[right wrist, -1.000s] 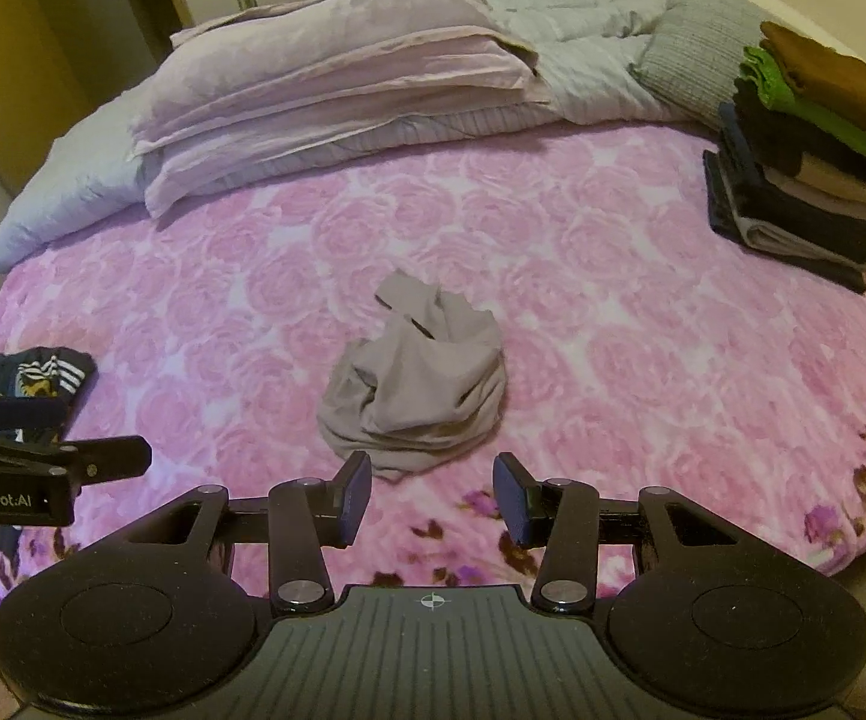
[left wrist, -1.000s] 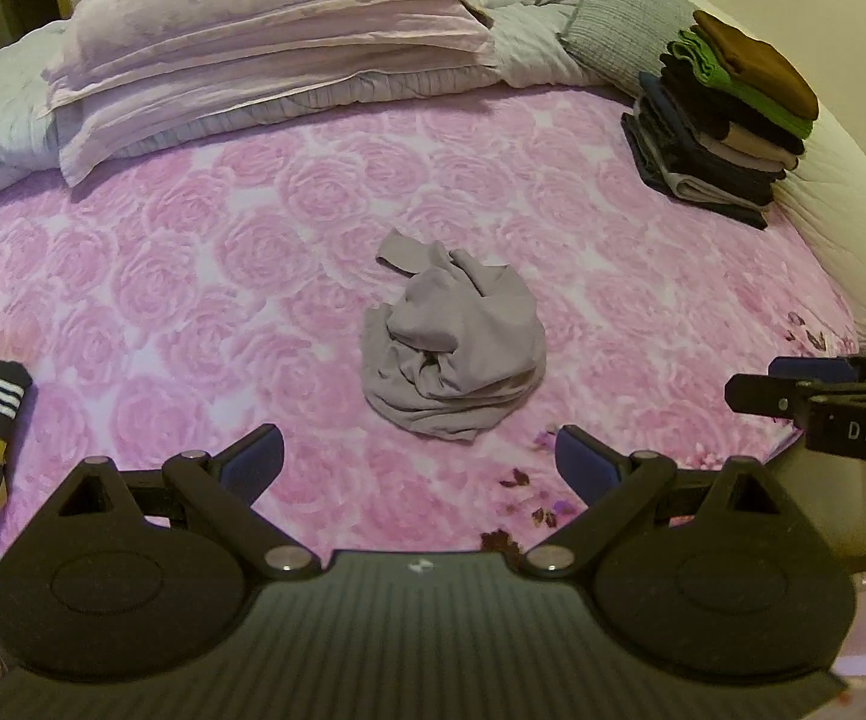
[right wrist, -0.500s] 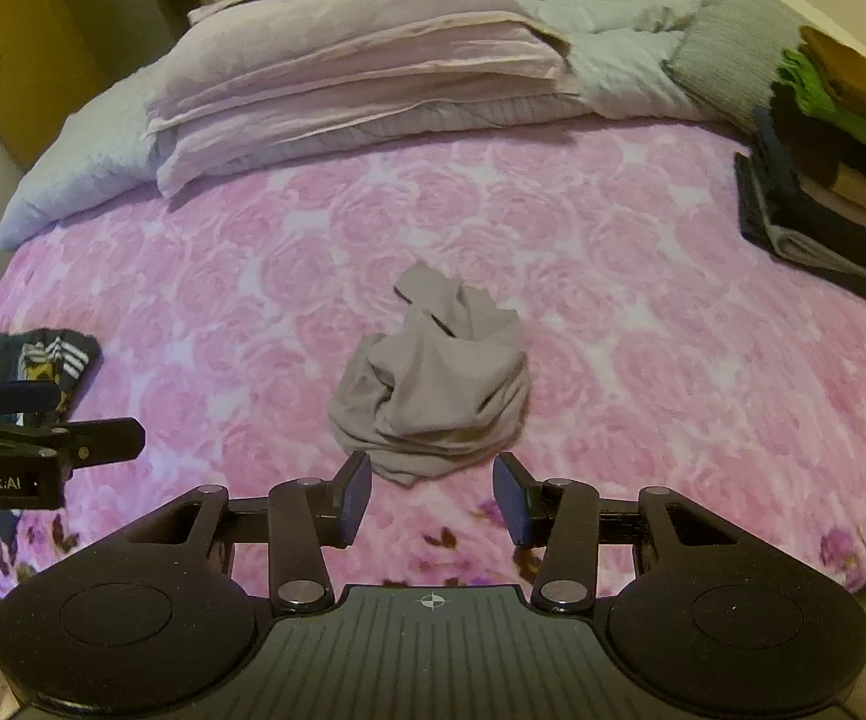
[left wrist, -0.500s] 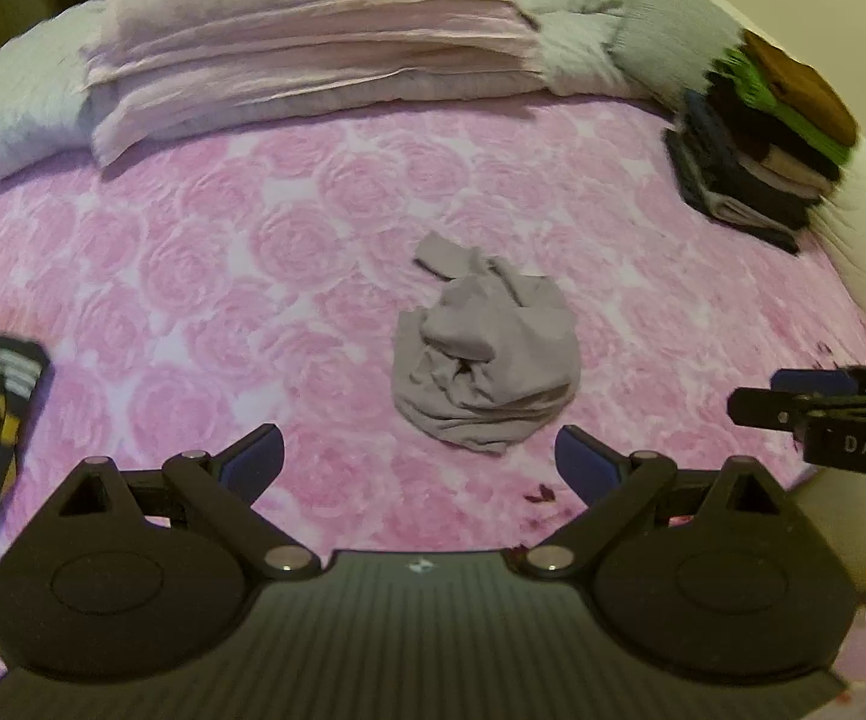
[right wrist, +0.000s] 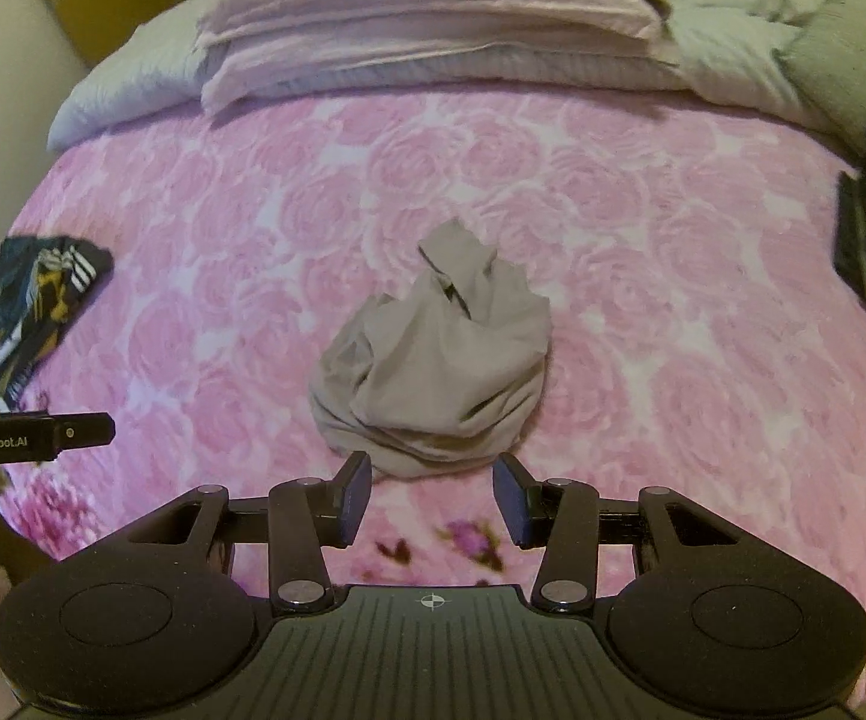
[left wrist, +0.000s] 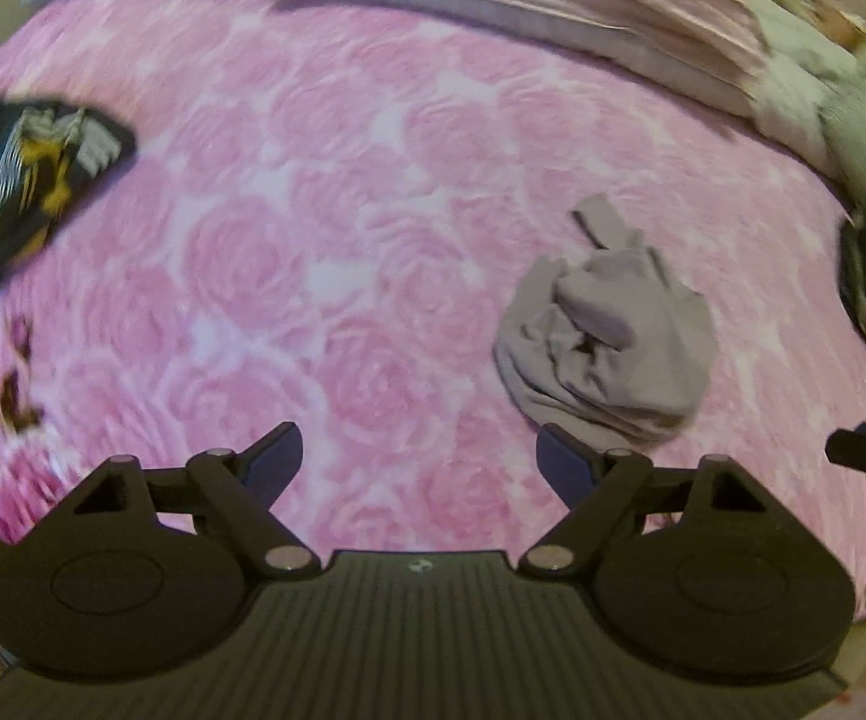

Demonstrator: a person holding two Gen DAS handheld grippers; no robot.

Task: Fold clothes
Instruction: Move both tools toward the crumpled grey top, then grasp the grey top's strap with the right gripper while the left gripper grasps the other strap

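A crumpled grey garment (right wrist: 433, 360) lies in a heap on the pink rose-patterned bedspread (right wrist: 673, 240), just ahead of the right gripper (right wrist: 431, 501), whose jaws stand apart and empty. The left gripper (left wrist: 418, 459) hovers over bare bedspread with its jaws spread wide, the garment off to its right. A dark striped garment (right wrist: 25, 294) lies near the bed's left edge
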